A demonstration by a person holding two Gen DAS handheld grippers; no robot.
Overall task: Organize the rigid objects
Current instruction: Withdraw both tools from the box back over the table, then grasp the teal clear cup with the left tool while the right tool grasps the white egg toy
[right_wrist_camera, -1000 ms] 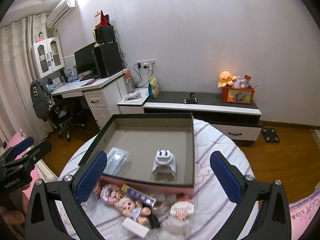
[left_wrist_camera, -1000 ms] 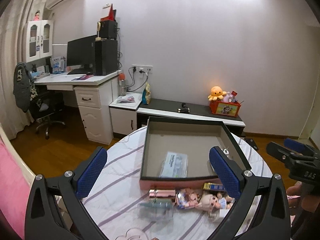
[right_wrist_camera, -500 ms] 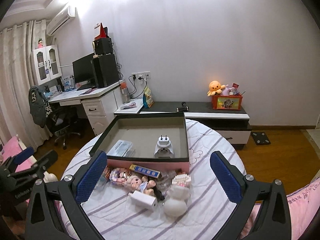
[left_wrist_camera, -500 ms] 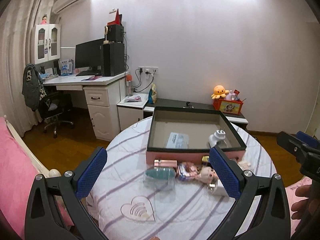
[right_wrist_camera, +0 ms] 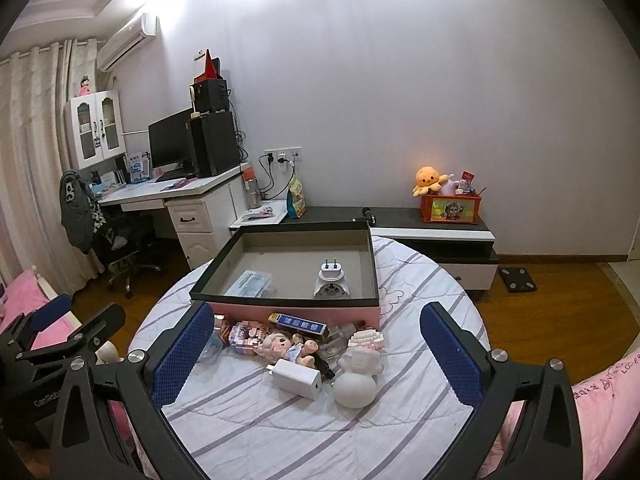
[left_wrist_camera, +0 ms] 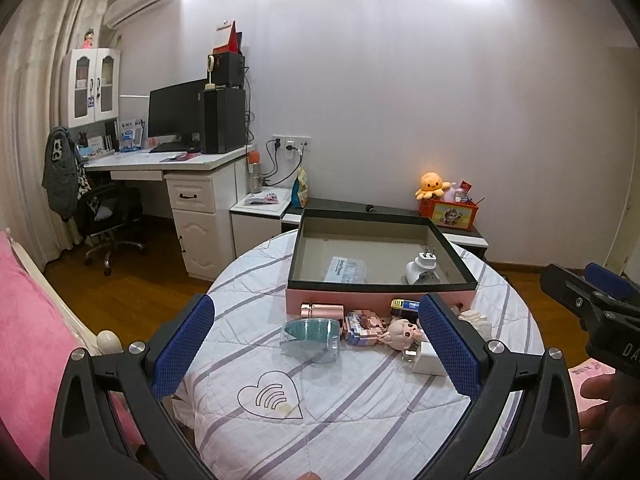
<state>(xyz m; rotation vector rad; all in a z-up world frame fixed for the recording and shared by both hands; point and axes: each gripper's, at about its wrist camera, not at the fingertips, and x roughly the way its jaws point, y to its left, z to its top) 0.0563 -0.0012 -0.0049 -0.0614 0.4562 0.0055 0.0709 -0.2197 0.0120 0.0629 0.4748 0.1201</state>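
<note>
A: Where do the fingers stand?

B: The left gripper [left_wrist_camera: 316, 344] hangs above the near part of the round counter [left_wrist_camera: 360, 420], its blue pads wide apart and nothing between them. The right gripper [right_wrist_camera: 316, 354] is the same: spread, holding nothing, over the near half.

A: And the things to sort?

B: The shallow pink box [right_wrist_camera: 296, 314] sits at the counter's far side, open on top. Inside it lie a clear packet [right_wrist_camera: 250, 283] on the left and a white plug adapter [right_wrist_camera: 332, 280] on the right; bare floor lies behind them. The loose things crowd against its near wall: a doll [right_wrist_camera: 286, 346], a white charger [right_wrist_camera: 296, 378], a pale round thing [right_wrist_camera: 355, 389], a block figure [right_wrist_camera: 366, 338], a clear case with a teal piece [left_wrist_camera: 312, 334] and a rose-gold tube [left_wrist_camera: 322, 310].

A: Open room?

B: The striped cloth nearest both cameras is bare, as are the counter's left and right rims beside the box.
</note>
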